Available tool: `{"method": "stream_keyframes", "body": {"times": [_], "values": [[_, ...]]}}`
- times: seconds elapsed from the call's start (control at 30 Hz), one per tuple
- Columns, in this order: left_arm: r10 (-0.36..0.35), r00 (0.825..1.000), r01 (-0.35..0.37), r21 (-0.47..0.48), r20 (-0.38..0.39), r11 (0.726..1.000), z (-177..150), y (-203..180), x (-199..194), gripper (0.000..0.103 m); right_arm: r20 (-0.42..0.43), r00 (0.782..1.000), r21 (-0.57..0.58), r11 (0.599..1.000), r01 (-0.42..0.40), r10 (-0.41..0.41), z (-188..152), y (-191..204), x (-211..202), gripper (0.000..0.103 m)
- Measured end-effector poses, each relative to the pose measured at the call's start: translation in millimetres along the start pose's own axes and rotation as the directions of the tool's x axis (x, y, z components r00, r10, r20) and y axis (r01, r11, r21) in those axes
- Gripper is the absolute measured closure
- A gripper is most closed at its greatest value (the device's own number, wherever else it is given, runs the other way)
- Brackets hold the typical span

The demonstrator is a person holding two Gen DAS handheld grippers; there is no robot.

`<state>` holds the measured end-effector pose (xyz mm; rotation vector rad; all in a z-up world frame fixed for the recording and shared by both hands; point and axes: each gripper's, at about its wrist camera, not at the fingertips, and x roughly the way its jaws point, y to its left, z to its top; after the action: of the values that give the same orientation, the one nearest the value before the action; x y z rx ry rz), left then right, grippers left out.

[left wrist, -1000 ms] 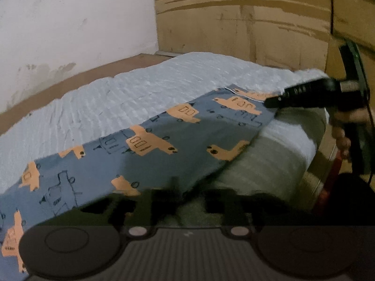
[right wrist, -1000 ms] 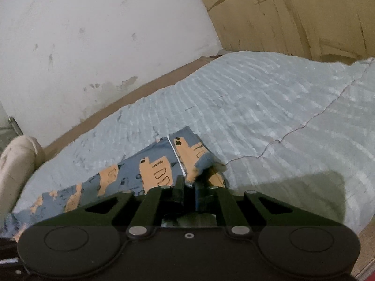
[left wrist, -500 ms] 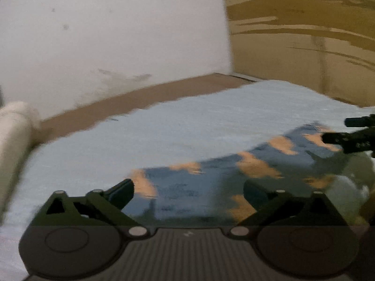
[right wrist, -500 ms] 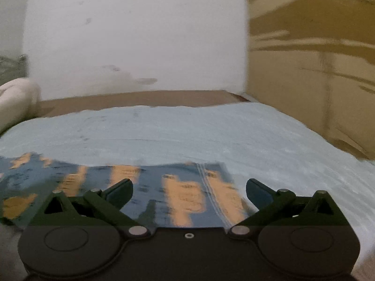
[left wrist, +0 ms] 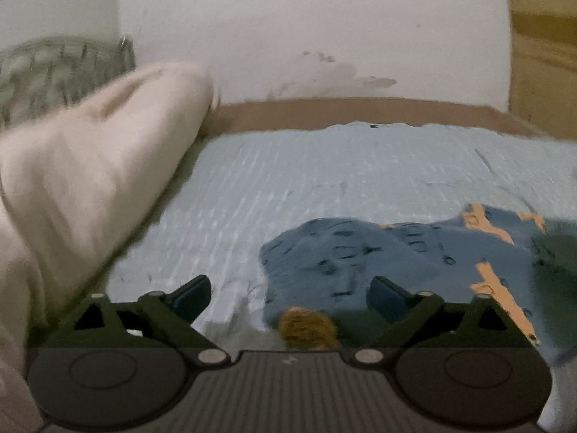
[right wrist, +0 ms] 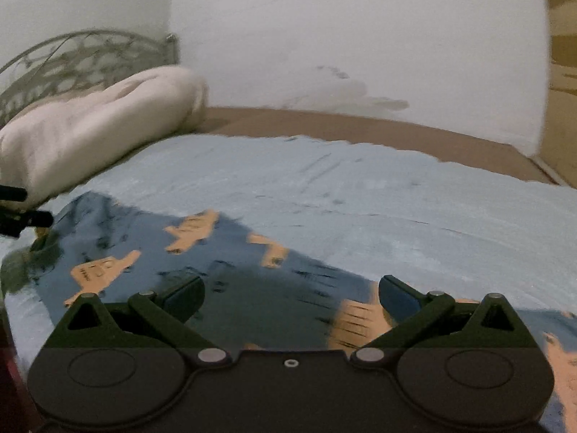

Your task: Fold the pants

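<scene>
We have just let go: left gripper (left wrist: 288, 296) and right gripper (right wrist: 290, 297) gape empty above the pants (right wrist: 202, 263), laid down, ready for the next fold.

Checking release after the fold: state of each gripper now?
Left gripper: open, jaws just eased in slightly, nothing held; pants lie below.
Right gripper: open, nothing held, over the pants.

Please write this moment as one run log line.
left gripper: open, empty | right gripper: open, empty | pants: flat on blue bedspread | pillow: untouched
</scene>
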<state>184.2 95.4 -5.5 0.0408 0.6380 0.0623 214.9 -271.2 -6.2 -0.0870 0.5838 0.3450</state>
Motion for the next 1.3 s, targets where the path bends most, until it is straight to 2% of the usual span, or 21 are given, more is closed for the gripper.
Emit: {"method": "stream_keyframes", "body": {"times": [0.03, 0.13, 0.23, 0.3, 0.33, 0.4, 0.57, 0.67, 0.73, 0.77, 0.8, 0.87, 0.97, 1.03, 1.07, 1.1, 1.13, 1.17, 1.2, 1.3], "values": [[-0.029, 1.000, 0.029, -0.033, -0.006, 0.999, -0.4, 9.5, 3.8, 0.012, -0.009, 1.000, -0.014, 1.000, -0.009, 0.009, 2.8, 6.4, 5.8, 0.001], [-0.125, 0.992, 0.121, -0.119, -0.029, 0.986, 2.5, 29.2, 17.3, 0.027, -0.026, 0.999, -0.032, 0.999, -0.027, 0.026, 8.3, 20.1, 17.4, 0.001], [-0.192, 0.980, 0.178, -0.184, -0.058, 0.967, 4.9, 41.8, 33.4, 0.034, -0.045, 0.998, -0.040, 0.998, -0.040, 0.038, 8.9, 31.1, 27.9, 0.001], [-0.218, 0.973, 0.198, -0.204, -0.080, 0.959, 5.6, 44.4, 46.0, 0.068, -0.055, 0.998, -0.049, 0.998, -0.045, 0.042, 7.4, 35.9, 32.2, 0.001], [-0.228, 0.970, 0.206, -0.208, -0.089, 0.956, 6.6, 46.3, 49.9, 0.074, -0.059, 0.997, -0.053, 0.997, -0.047, 0.044, 8.2, 37.9, 33.1, 0.001], [-0.227, 0.969, 0.205, -0.196, -0.096, 0.959, 10.0, 44.0, 58.6, 0.080, -0.063, 0.997, -0.060, 0.997, -0.053, 0.049, 7.9, 40.4, 33.2, 0.001], [-0.205, 0.979, 0.201, -0.149, -0.017, 0.968, 21.8, 36.9, 53.7, 0.083, -0.069, 0.996, -0.062, 0.997, -0.052, 0.048, 9.3, 43.7, 36.4, 0.001], [-0.193, 0.980, 0.186, -0.131, -0.043, 0.974, 19.1, 35.9, 57.6, 0.082, -0.073, 0.996, -0.055, 0.997, -0.052, 0.048, 8.6, 41.8, 36.4, 0.001], [-0.190, 0.979, 0.181, -0.118, -0.068, 0.976, 13.3, 37.4, 61.4, 0.078, -0.074, 0.996, -0.053, 0.997, -0.052, 0.048, 7.8, 41.5, 36.8, 0.001], [-0.189, 0.979, 0.179, -0.122, -0.078, 0.976, 10.7, 39.3, 61.6, 0.071, -0.073, 0.996, -0.052, 0.997, -0.053, 0.049, 7.3, 41.3, 36.5, 0.001], [-0.187, 0.979, 0.175, -0.135, -0.081, 0.975, 8.1, 42.0, 61.0, 0.058, -0.072, 0.996, -0.051, 0.997, -0.053, 0.049, 6.6, 41.3, 36.1, 0.001], [-0.186, 0.979, 0.170, -0.164, -0.087, 0.972, 4.0, 48.5, 56.6, 0.042, -0.070, 0.996, -0.050, 0.997, -0.054, 0.051, 5.9, 40.9, 36.0, 0.001], [-0.226, 0.969, 0.201, -0.216, -0.102, 0.956, -3.3, 58.8, 54.0, 0.041, -0.069, 0.996, -0.044, 0.997, -0.058, 0.055, 5.1, 40.1, 36.7, 0.001], [-0.267, 0.956, 0.227, -0.264, -0.125, 0.937, -8.1, 63.8, 56.9, 0.045, -0.070, 0.996, -0.040, 0.998, -0.056, 0.053, 4.8, 39.9, 38.2, 0.001], [-0.291, 0.948, 0.245, -0.284, -0.132, 0.927, -10.0, 64.4, 58.6, 0.061, -0.069, 0.996, -0.039, 0.998, -0.054, 0.051, 4.3, 40.3, 38.2, 0.001], [-0.307, 0.942, 0.258, -0.294, -0.134, 0.920, -11.3, 63.3, 60.4, 0.068, -0.069, 0.996, -0.039, 0.998, -0.052, 0.049, 4.0, 40.5, 38.4, 0.001], [-0.290, 0.947, 0.243, -0.287, -0.135, 0.927, -10.7, 60.3, 59.1, 0.071, -0.068, 0.996, -0.039, 0.998, -0.051, 0.049, 3.8, 40.7, 38.3, 0.001], [-0.270, 0.954, 0.227, -0.273, -0.130, 0.935, -9.2, 56.7, 55.5, 0.083, -0.067, 0.997, -0.040, 0.998, -0.051, 0.049, 3.9, 40.8, 38.0, 0.001], [-0.246, 0.962, 0.207, -0.265, -0.121, 0.942, -6.4, 54.1, 50.9, 0.088, -0.066, 0.997, -0.041, 0.998, -0.052, 0.049, 4.0, 40.9, 37.5, 0.001], [-0.199, 0.977, 0.168, -0.291, -0.078, 0.942, 2.1, 54.1, 30.7, 0.093, -0.062, 0.997, -0.046, 0.997, -0.056, 0.053, 4.7, 41.2, 36.2, 0.001]]}}
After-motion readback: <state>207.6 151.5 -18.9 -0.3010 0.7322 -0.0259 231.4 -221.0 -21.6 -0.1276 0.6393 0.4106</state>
